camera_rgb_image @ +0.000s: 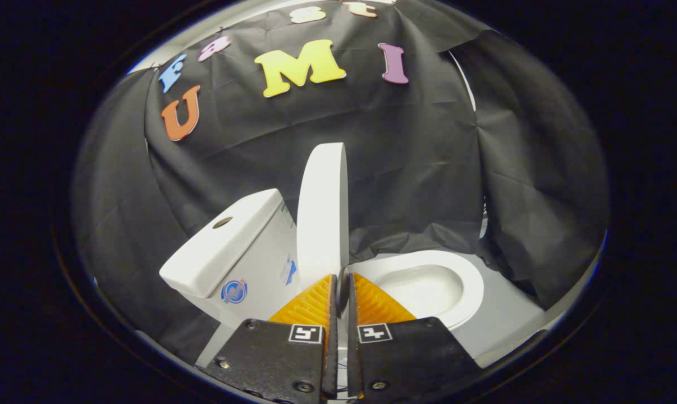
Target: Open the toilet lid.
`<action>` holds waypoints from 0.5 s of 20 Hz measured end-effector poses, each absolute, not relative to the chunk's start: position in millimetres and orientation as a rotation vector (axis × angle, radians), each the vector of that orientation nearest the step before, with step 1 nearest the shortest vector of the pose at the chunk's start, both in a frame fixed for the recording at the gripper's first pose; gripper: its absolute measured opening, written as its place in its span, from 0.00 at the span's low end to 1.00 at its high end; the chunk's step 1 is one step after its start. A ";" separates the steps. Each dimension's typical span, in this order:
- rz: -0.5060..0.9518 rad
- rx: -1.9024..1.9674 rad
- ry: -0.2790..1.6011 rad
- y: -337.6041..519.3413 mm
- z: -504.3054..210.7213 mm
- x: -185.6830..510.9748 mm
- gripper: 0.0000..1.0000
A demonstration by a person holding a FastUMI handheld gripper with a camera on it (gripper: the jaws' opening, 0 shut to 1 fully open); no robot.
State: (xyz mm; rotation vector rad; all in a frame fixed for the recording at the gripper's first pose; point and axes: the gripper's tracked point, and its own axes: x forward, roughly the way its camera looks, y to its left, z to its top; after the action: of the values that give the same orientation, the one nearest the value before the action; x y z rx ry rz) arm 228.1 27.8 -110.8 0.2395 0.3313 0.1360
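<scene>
Landmark = toilet lid (321, 213), white, standing upright on edge, seen nearly side-on.

Left of lid: white tank (226, 247), boxy, w/ a round dark hole (222, 222) in its top cover. Tank front has a round blue sticker (234, 292) low down, plus a 2nd small blue mark (288, 270) nearer the lid. Lid stands just beside the tank; can't tell if lid's back touches it. Black cloth wall (428, 157) hangs behind tank and lid, bunched in folds.

At lid's bottom edge: gripper (342, 283), 2 orange ribbed fingers (310, 306) on black mounts, each mount w/ 1 small square black-and-white marker (306, 334). Fingers are drawn nearly together, only a thin slit between. Tips sit right at the lid's lower rim; something dark and thin shows in the slit at the tips. Can't tell whether both fingers press on the lid edge or just meet below it.

Right of lid: white seat ring (473, 280), lying flat, bowl (422, 289) open and visible inside it. Grey floor (507, 320) beyond and right of seat. More black cloth right of lid, draped down to floor close to the seat rim.

Nothing stands btw lid and seat; the right finger overlaps the seat's near-left rim.
</scene>
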 end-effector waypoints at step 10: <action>0.115 0.172 0.322 50.7 -105.0 224.8 0.10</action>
State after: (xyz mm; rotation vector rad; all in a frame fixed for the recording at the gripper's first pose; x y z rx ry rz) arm 224.8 50.7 -105.0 0.1724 0.3219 0.1146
